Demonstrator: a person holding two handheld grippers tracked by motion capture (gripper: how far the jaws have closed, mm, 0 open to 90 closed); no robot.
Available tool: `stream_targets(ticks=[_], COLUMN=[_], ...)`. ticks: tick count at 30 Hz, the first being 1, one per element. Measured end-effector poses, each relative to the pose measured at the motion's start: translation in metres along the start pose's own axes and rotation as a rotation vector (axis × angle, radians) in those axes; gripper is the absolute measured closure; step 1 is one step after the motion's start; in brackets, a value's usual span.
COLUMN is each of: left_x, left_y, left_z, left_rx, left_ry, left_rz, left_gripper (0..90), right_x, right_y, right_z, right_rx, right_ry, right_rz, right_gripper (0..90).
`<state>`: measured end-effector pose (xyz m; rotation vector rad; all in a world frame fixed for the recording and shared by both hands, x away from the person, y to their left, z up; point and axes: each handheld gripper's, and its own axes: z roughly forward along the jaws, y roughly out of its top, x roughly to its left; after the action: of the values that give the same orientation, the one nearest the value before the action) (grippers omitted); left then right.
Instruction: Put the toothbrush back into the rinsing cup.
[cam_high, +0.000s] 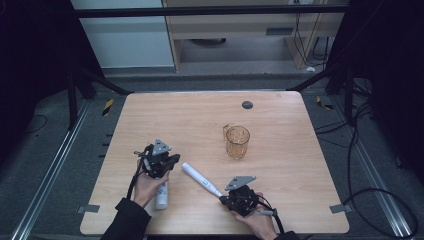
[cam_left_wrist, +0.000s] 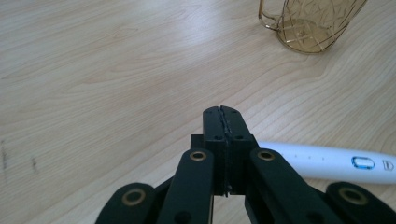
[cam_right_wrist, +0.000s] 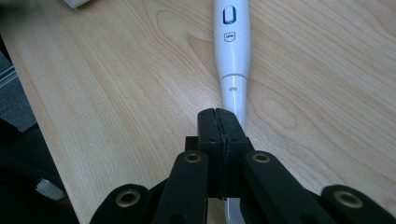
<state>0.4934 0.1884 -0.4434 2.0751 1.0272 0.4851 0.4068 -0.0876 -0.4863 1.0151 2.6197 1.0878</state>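
In the high view, your right gripper (cam_high: 223, 199) sits at lower centre, jaws pressed together. The white electric toothbrush handle (cam_high: 200, 179) lies on the wooden table (cam_high: 280, 165), slanting toward the upper left; its narrow neck runs under your jaw tips, possibly touching. Your left gripper (cam_high: 172, 161), at left of centre, is closed and empty, with the handle just beside it.

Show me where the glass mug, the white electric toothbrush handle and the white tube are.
glass mug (cam_high: 237, 142), high view, its side wall.
white electric toothbrush handle (cam_right_wrist: 232, 42), right gripper view, its body below the button.
white tube (cam_high: 161, 196), high view, its lower body.
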Motion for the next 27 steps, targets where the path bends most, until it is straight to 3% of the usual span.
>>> stream_targets(ticks=[3,12,16,27], left_x=[-0.003,-0.018,-0.020,-0.019], left_y=[0.003,0.006,0.004,0.001], left_z=[0.009,0.037,0.042,0.045], left_rx=[0.013,0.094,0.127,0.158], left_ry=[-0.008,-0.048,-0.054,-0.063], left_rz=[0.000,0.059,0.080,0.078], left_gripper=[89.0,88.9,88.9,88.9], right_x=[0.000,0.000,-0.001,-0.003], right_y=[0.000,0.000,0.000,0.000], right_z=[0.000,0.001,0.001,0.001], right_rx=[0.001,0.003,0.006,0.012], right_ry=[-0.001,0.002,-0.002,-0.013], right_rz=[0.003,0.001,0.006,0.009], right_gripper=[89.9,89.9,89.9,89.9])
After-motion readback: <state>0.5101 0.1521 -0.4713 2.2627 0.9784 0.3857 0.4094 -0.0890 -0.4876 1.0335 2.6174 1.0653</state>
